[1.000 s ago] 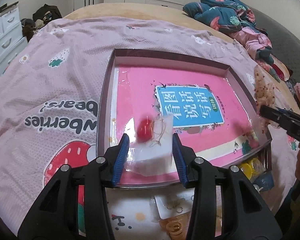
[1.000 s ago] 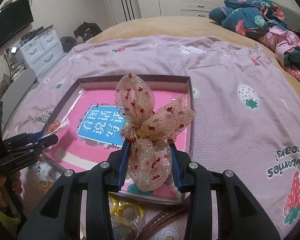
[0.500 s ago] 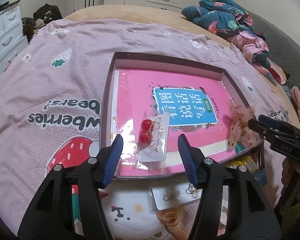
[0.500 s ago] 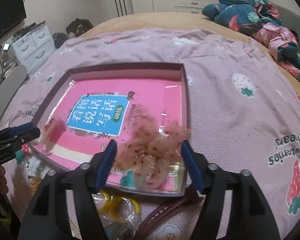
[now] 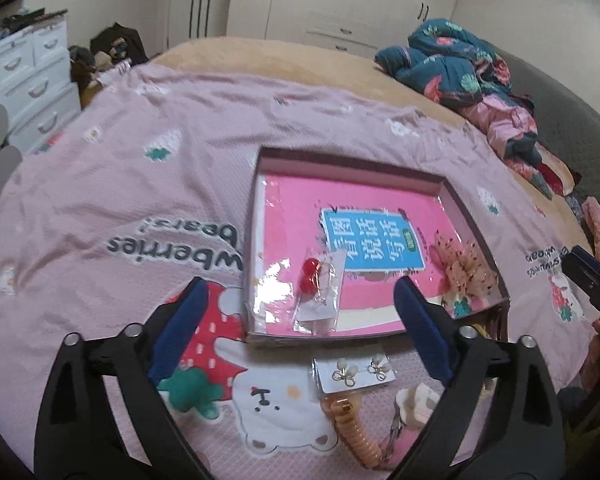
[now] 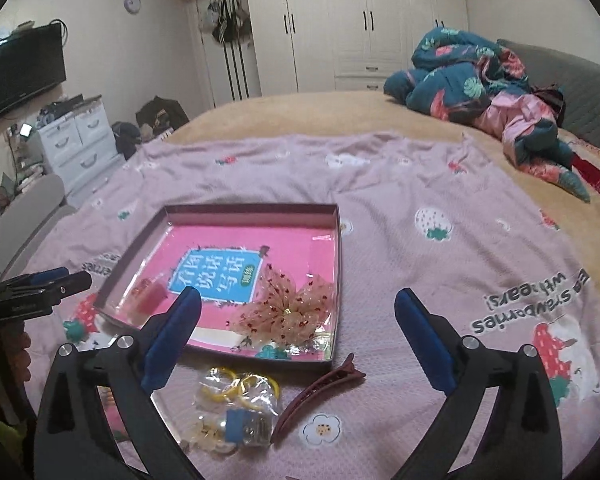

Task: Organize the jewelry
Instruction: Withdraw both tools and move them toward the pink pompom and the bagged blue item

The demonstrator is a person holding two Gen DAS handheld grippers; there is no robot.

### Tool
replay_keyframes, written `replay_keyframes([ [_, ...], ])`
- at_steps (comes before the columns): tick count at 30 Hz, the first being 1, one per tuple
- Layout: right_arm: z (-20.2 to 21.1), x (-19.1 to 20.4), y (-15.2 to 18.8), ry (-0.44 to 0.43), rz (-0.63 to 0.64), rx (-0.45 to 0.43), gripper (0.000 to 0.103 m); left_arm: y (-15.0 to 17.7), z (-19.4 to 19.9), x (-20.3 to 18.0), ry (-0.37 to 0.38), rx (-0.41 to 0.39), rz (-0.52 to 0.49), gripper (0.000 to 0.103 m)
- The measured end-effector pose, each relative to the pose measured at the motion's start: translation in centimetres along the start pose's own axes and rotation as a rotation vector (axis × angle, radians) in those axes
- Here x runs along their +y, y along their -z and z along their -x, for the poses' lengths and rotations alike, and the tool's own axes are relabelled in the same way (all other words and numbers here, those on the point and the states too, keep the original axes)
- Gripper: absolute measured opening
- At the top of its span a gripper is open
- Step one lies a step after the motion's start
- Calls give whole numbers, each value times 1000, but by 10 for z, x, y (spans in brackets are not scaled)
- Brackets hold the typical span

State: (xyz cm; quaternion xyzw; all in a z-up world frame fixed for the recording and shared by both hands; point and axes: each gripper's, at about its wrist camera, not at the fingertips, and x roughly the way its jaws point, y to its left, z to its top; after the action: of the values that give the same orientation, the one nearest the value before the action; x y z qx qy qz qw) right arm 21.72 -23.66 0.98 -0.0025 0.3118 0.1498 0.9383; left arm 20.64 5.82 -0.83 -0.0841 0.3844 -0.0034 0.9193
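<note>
A shallow dark-rimmed box (image 5: 256, 200) (image 6: 338, 280) with a pink book cover inside lies on the bed. In it lie a clear packet of red earrings (image 5: 318, 288) (image 6: 148, 294) at its near left and a sheer red-dotted bow (image 5: 466, 268) (image 6: 288, 312) at its near right. My left gripper (image 5: 300, 328) is open and empty, raised just before the box. My right gripper (image 6: 298, 344) is open and empty above the bow's near side. In front of the box lie a card of pearl earrings (image 5: 356, 370), a coil hair tie (image 5: 354, 428), yellow rings in a bag (image 6: 240, 396) and a maroon hair clip (image 6: 316, 392).
The pink strawberry-print blanket (image 5: 120, 200) (image 6: 460, 240) covers the bed. A pile of bedding (image 5: 460, 68) (image 6: 480, 80) lies at the far right. White drawers (image 5: 32, 76) (image 6: 80, 140) stand to the left of the bed. A white flower clip (image 5: 414, 398) lies near the coil tie.
Both grippers opened, let go of their items in the box, and pulled back and up. The earring packet and the bow now rest on the pink cover.
</note>
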Motion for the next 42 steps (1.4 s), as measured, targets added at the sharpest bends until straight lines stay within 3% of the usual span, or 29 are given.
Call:
replay_keyframes([
  [21,82,18,3,-31,46,-120,98,13,87,-16,-3,-140,-31,94],
  [42,109,30,31,-72,94,-90,99,56,112,-27,4,-104,-82,94],
])
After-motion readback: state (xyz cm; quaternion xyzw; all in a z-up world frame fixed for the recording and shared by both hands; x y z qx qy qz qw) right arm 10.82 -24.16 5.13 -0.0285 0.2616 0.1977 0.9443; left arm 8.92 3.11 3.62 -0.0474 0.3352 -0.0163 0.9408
